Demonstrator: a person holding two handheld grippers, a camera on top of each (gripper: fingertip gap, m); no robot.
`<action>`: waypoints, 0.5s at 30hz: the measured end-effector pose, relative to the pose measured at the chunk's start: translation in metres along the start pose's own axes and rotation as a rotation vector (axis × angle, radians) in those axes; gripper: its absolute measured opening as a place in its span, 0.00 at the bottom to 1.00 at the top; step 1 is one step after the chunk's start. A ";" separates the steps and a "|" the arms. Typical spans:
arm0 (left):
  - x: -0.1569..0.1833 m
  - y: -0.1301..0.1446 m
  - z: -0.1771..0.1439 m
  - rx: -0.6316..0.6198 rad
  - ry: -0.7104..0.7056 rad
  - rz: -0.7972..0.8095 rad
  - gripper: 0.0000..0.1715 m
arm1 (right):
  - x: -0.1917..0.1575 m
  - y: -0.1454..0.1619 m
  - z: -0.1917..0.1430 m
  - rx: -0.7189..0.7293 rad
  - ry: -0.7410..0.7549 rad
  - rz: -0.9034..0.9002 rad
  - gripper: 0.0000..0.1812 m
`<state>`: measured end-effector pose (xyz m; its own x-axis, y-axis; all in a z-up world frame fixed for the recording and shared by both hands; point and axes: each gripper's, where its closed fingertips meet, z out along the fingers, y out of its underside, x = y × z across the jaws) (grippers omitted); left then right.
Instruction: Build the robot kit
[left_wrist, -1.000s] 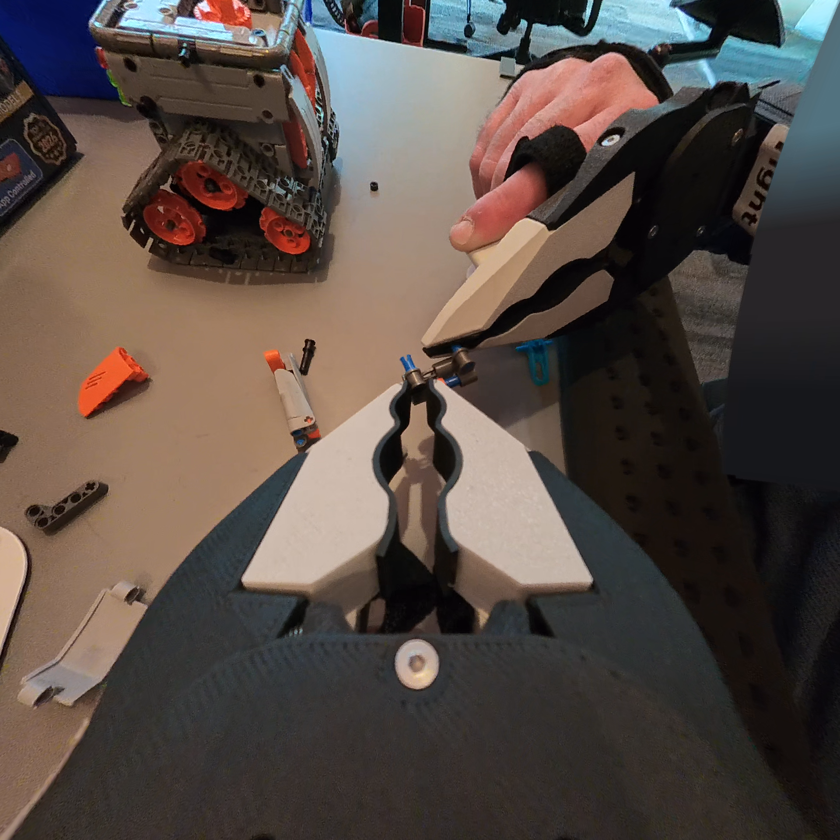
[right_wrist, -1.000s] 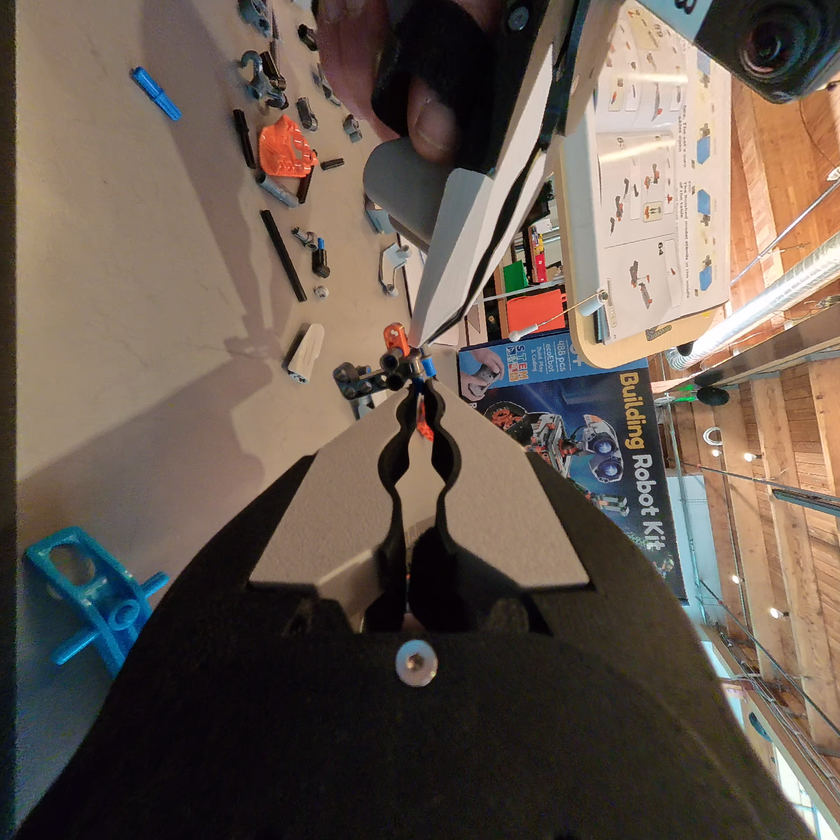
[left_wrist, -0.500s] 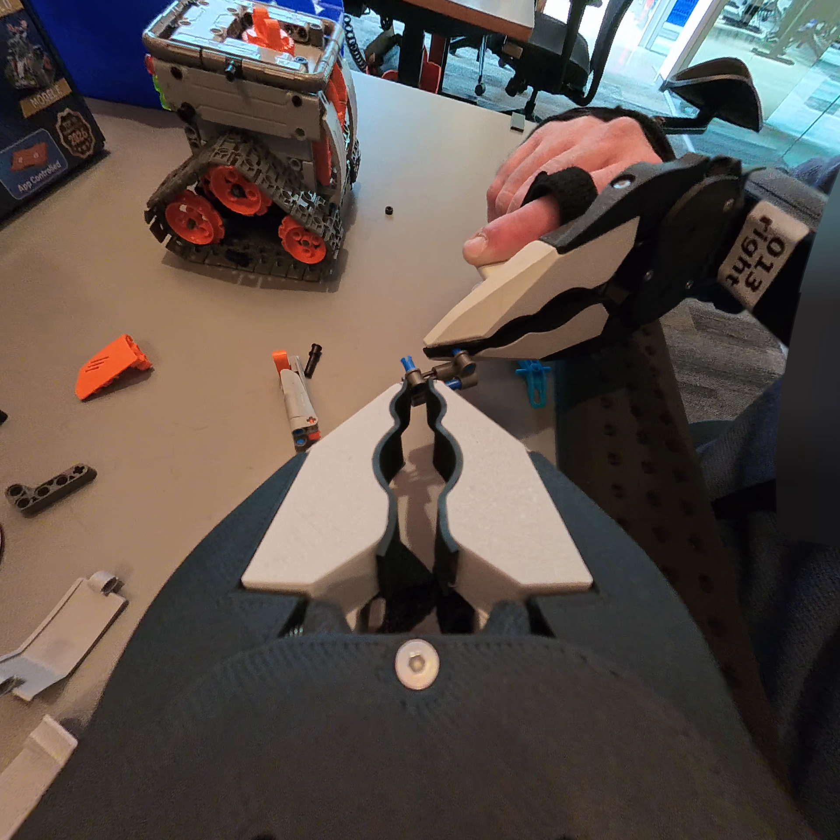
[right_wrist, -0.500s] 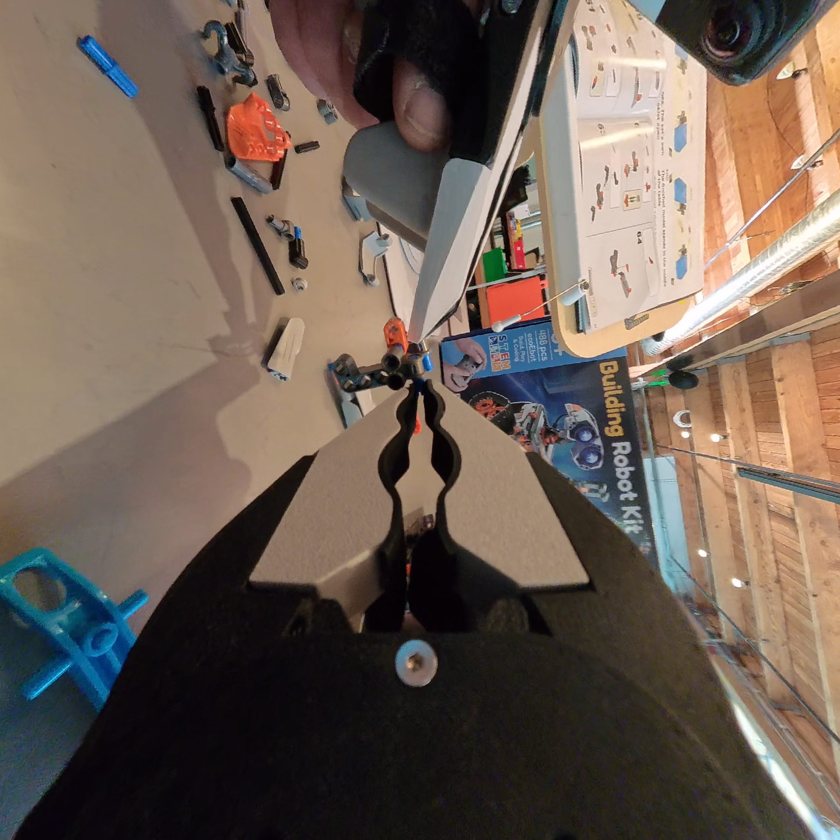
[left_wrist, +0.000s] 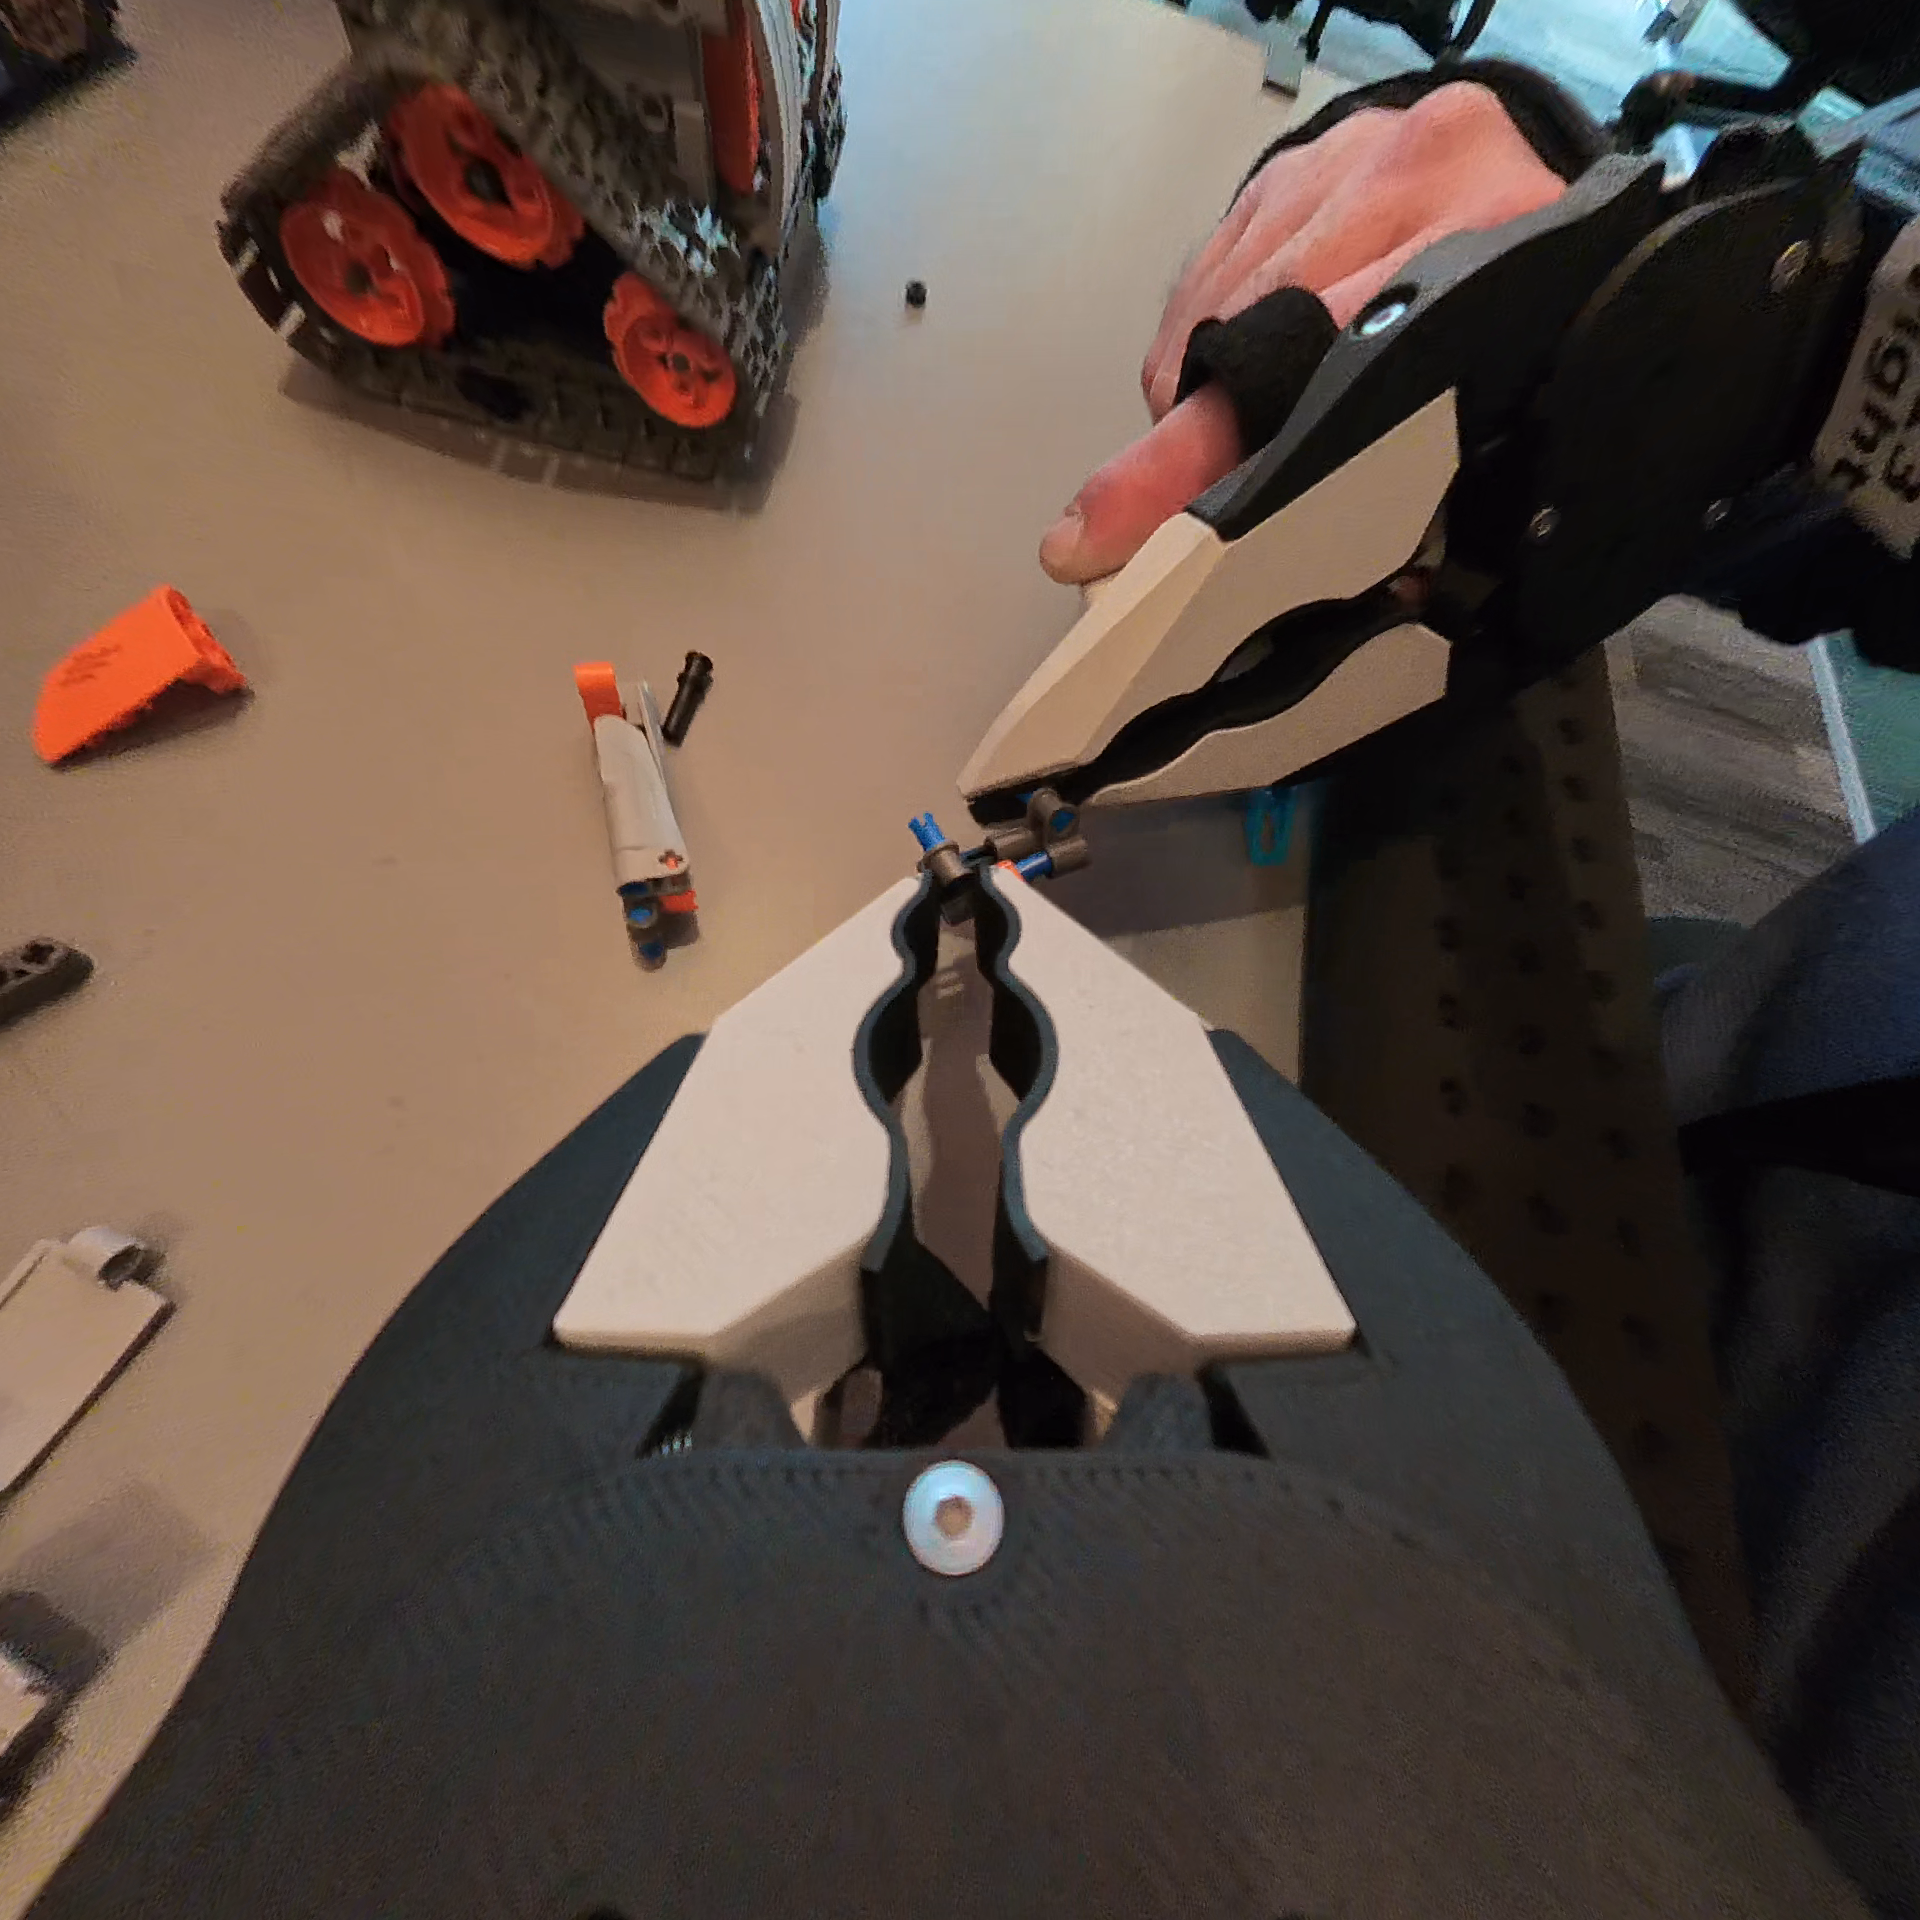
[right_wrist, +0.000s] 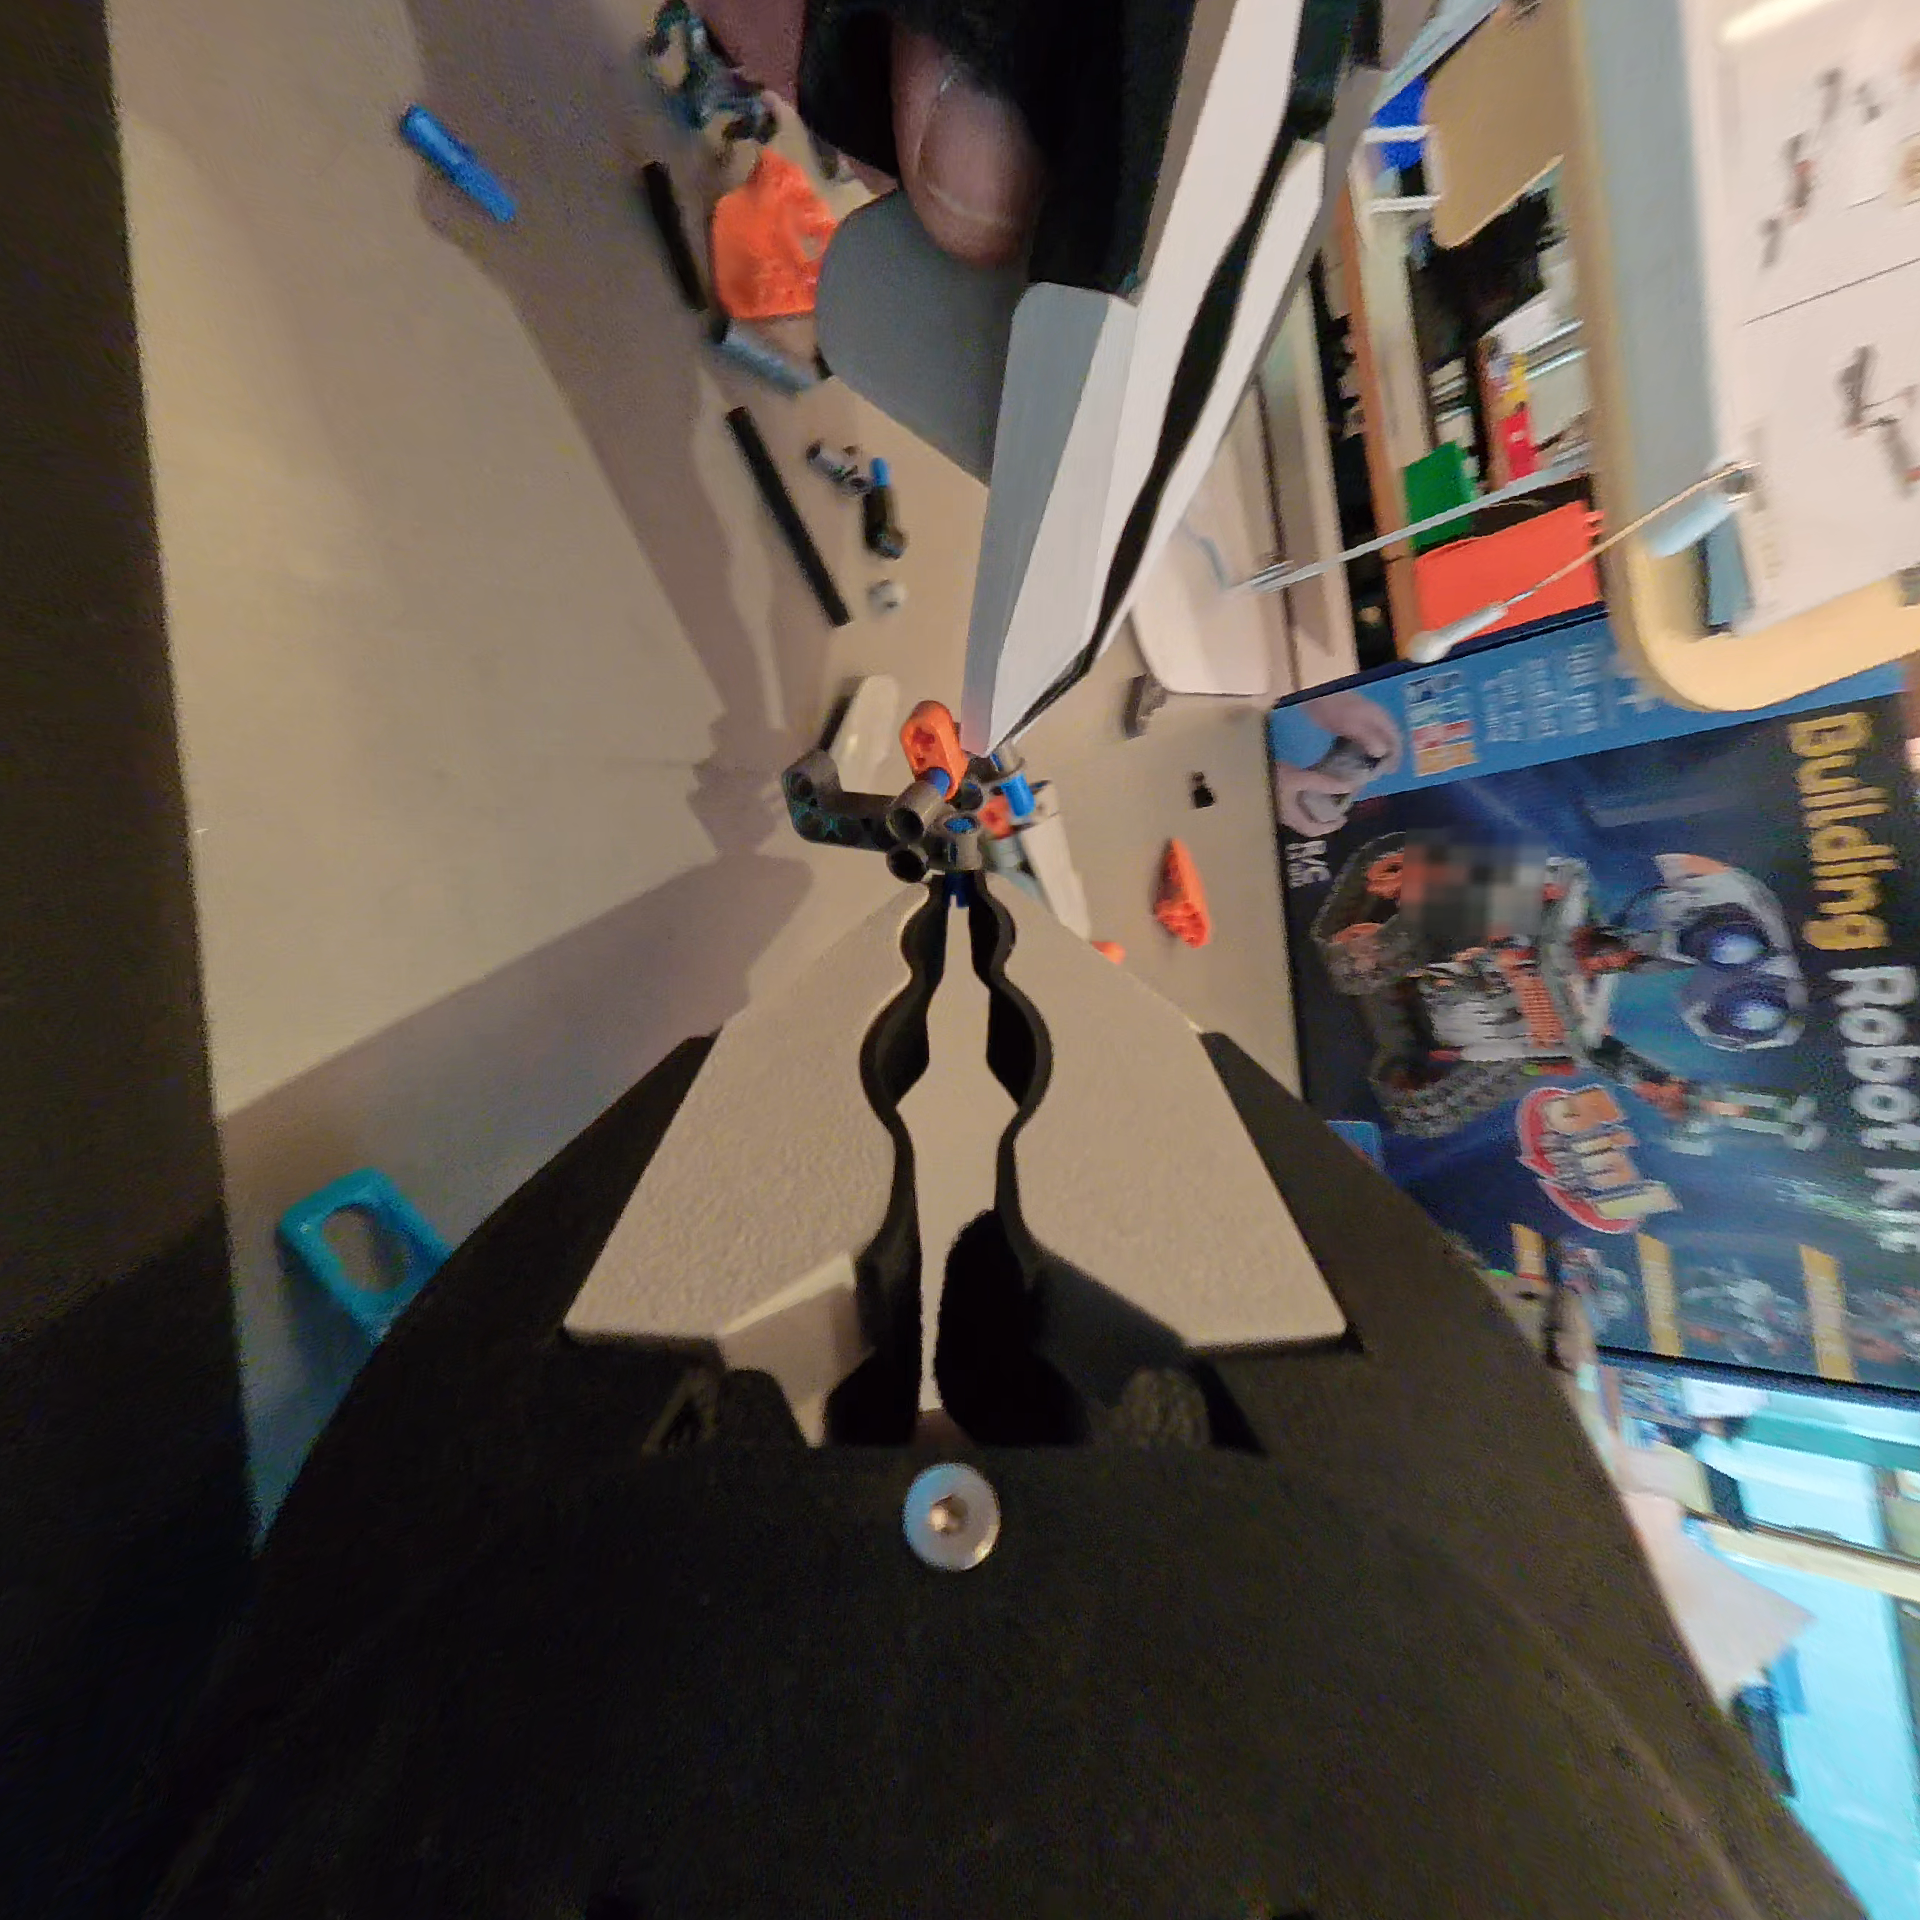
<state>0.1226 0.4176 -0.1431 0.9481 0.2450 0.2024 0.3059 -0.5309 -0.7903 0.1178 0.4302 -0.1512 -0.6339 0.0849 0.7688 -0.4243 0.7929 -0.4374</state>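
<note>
A small assembly of grey connectors and blue pins (left_wrist: 1003, 836) hangs in the air between both grippers, above the table's near edge. My left gripper (left_wrist: 954, 883) is shut on its grey end connector. My right gripper (left_wrist: 992, 798), held by a hand, comes in from the right and is shut on the other end. In the right wrist view my right gripper (right_wrist: 956, 902) pinches a blue pin of the assembly (right_wrist: 914, 821), which also carries an orange piece. The left gripper (right_wrist: 985, 736) comes down from above onto its far side.
A grey tracked model with orange wheels (left_wrist: 540, 260) stands at the back. Loose parts lie on the beige table (left_wrist: 364, 1039): an orange panel (left_wrist: 125, 675), a white-and-orange piece (left_wrist: 634, 800), a grey panel (left_wrist: 62, 1340). A teal part (right_wrist: 353, 1247), a blue kit box (right_wrist: 1610, 987) and a booklet stand (right_wrist: 1766, 312) show too. My left and right fingertips are right by each other. It is some 15 cm from my left tips to the grey panel (left_wrist: 62, 1340).
Both grippers keep their hold on the small assembly. The left view has tilted down and nearer to the table; the right view has shifted and shows more of the assembly between the tips.
</note>
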 end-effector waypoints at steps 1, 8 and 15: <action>0.001 0.004 0.004 -0.020 0.007 -0.007 0.02 | -0.007 0.001 0.000 0.000 -0.045 0.028 0.01; -0.001 0.011 0.015 -0.066 0.023 -0.039 0.02 | -0.017 0.012 0.004 -0.045 -0.102 0.049 0.01; -0.003 0.013 0.018 -0.075 0.046 -0.079 0.03 | -0.019 0.017 0.005 -0.059 -0.115 0.055 0.02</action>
<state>0.1218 0.4245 -0.1643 0.9233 0.2518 0.2899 0.3836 -0.5708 -0.7260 0.1195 0.4394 -0.1754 -0.7267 0.0625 0.6842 -0.3502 0.8230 -0.4471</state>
